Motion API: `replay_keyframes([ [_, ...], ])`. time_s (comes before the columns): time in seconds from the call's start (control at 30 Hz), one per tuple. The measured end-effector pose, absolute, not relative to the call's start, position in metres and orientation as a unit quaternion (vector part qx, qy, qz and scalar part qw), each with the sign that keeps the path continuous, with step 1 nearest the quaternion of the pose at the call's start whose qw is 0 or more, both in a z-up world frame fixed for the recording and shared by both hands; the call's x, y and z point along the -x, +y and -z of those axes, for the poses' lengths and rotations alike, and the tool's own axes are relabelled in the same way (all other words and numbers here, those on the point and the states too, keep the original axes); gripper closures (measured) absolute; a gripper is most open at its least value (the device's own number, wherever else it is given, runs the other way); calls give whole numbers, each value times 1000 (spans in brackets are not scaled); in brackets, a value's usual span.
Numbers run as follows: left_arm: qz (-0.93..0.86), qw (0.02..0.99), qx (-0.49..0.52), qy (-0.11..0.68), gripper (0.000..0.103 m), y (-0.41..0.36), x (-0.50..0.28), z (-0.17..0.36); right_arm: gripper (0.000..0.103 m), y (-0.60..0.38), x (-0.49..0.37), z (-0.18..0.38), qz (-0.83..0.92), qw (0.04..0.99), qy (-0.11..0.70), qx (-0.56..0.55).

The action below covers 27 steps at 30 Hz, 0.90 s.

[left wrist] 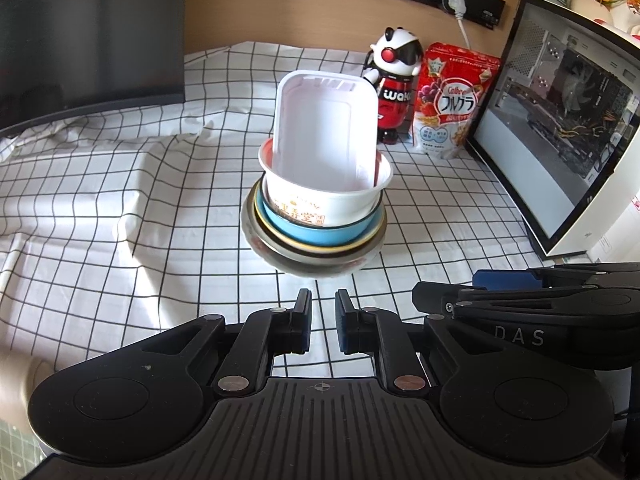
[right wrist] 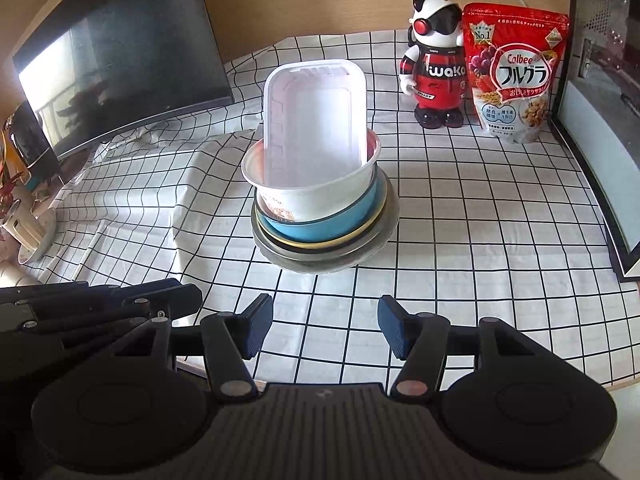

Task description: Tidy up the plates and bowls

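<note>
- Stack of nested bowls, largest lowest for stability; white rectangular plastic tray leans upright inside the top white paper bowl.
- Left gripper narrow, empty; right gripper wide, empty (both short of the stack, probably finished).

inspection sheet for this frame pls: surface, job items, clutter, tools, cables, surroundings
Surface: checked tablecloth, creased at the left.
Job's things: one nested stack; white rectangular tray stands tilted in white paper bowl, which sits in blue bowl, over a yellow-rimmed dish and grey bottom bowl.
Clutter: panda figure and cereal bag at the back right, side by side.
Tools: left tool narrowly open, empty; right tool wide open, empty; both short of the stack.
Cables: white cord plugged into the wall socket.
Surroundings: monitor at the left, glass-sided PC case at the right.
</note>
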State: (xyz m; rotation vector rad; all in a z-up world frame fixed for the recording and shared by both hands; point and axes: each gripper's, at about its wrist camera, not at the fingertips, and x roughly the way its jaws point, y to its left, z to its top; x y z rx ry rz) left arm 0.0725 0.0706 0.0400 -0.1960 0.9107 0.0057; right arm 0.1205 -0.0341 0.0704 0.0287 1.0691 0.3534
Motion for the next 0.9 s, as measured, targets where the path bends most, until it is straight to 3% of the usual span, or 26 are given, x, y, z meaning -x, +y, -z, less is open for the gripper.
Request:
replay_keyframes([
  [0.9,3,894,98,437,88,69,-73,-41,43,-34,-119,-70,-166,844,509,-16],
])
